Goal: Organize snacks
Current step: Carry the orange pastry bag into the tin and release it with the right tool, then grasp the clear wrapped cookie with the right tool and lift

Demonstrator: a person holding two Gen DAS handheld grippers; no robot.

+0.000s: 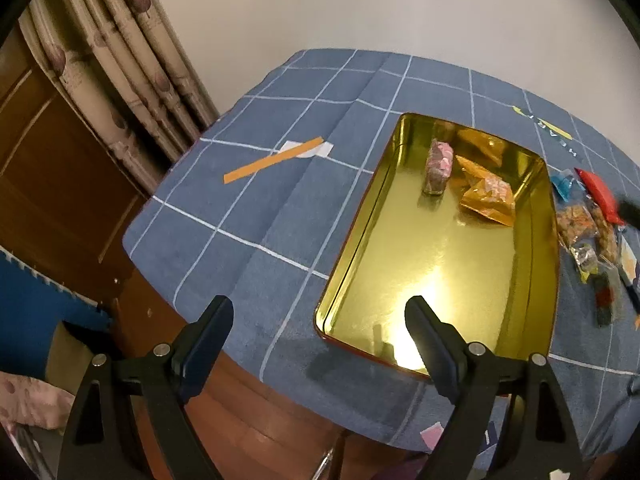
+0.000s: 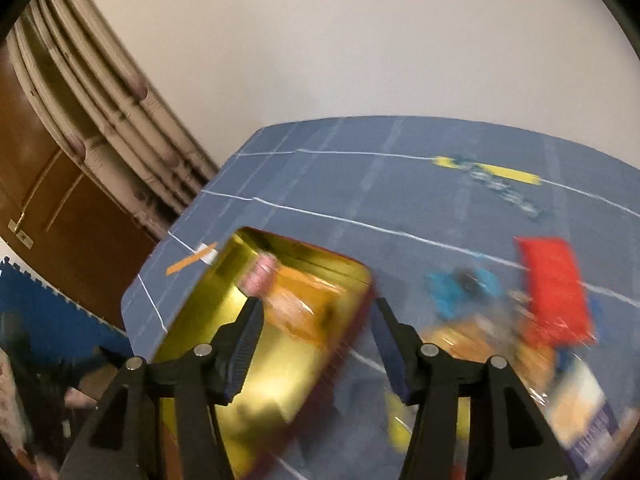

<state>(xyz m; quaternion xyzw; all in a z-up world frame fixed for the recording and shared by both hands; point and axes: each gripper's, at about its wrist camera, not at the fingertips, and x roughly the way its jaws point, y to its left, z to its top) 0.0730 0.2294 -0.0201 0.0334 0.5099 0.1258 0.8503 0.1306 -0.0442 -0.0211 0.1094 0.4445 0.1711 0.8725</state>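
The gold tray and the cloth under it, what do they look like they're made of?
Tray: probably thin metal with a glossy gold finish; it mirrors the lamp glare and the packets inside. Cloth: a woven fabric, matte blue with white grid lines; it shows fold creases and drapes over the table edge.

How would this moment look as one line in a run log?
tin: pink packet, orange packet inside | pile: beside tin | left gripper: open, empty | right gripper: open, empty
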